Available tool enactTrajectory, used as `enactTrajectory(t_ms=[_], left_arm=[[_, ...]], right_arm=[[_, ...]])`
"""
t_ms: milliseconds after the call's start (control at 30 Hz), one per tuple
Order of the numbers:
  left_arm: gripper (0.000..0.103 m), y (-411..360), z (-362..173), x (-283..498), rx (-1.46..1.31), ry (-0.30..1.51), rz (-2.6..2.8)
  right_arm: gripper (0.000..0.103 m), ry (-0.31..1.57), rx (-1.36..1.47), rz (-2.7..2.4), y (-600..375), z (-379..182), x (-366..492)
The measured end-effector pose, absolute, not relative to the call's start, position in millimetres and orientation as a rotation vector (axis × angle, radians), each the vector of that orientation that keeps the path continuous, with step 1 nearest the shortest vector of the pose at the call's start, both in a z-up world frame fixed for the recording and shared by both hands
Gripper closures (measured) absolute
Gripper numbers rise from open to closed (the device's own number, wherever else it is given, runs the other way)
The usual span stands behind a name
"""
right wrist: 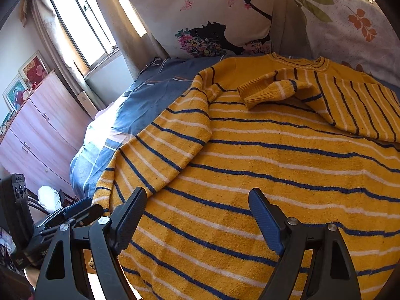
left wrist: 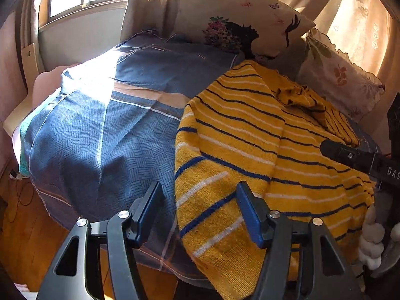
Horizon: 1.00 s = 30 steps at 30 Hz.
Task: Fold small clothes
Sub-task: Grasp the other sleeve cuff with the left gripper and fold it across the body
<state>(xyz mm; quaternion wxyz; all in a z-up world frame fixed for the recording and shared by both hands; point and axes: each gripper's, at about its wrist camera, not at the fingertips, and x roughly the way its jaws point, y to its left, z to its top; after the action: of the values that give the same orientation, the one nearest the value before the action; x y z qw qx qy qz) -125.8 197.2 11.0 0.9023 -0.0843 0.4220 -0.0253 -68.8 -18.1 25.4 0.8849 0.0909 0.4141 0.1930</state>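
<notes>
A yellow sweater (right wrist: 262,165) with blue and white stripes lies spread on the bed, both sleeves folded in over its body; one cuff (right wrist: 252,95) rests near the collar. It also shows in the left wrist view (left wrist: 250,150), its hem hanging over the bed's near edge. My left gripper (left wrist: 198,190) is open and empty above the sweater's lower left edge. My right gripper (right wrist: 198,196) is open and empty above the sweater's hem. The right gripper's black body (left wrist: 360,158) shows at the right of the left wrist view.
The bed has a blue patterned cover (left wrist: 112,125). Two printed pillows (right wrist: 207,22) (right wrist: 350,25) lean at the head. A wooden dresser (right wrist: 37,130) stands left of the bed, under a window (right wrist: 82,20). Wooden floor (left wrist: 22,225) lies below the bed's edge.
</notes>
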Motion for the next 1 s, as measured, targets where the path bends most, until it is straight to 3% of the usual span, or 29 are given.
enactTrajectory(t_ms=[33,233,433,633,867,1000], left_arm=[[0.095,197,8,-122,-0.174,0.887,-0.054],[0.095,263,41,-111,-0.380,0.796,0.044],[0.096,341,92,-68,-0.367,0.685,0.290],[0.095,341,103,-23,-0.364,0.698,0.288],[0.095,310,109,-16,-0.329,0.665,0.252],[0.095,310,107,-22,-0.345,0.670,0.230]], right_arm=[[0.015,0.862,0.191,0.399,-21,25,-68],[0.018,0.822,0.194,0.377,-53,35,-66],[0.018,0.790,0.261,0.296,-114,48,-52],[0.018,0.784,0.290,0.286,-137,64,-20],[0.019,0.866,-0.037,0.426,-36,66,57],[0.036,0.886,-0.323,0.330,9,27,85]])
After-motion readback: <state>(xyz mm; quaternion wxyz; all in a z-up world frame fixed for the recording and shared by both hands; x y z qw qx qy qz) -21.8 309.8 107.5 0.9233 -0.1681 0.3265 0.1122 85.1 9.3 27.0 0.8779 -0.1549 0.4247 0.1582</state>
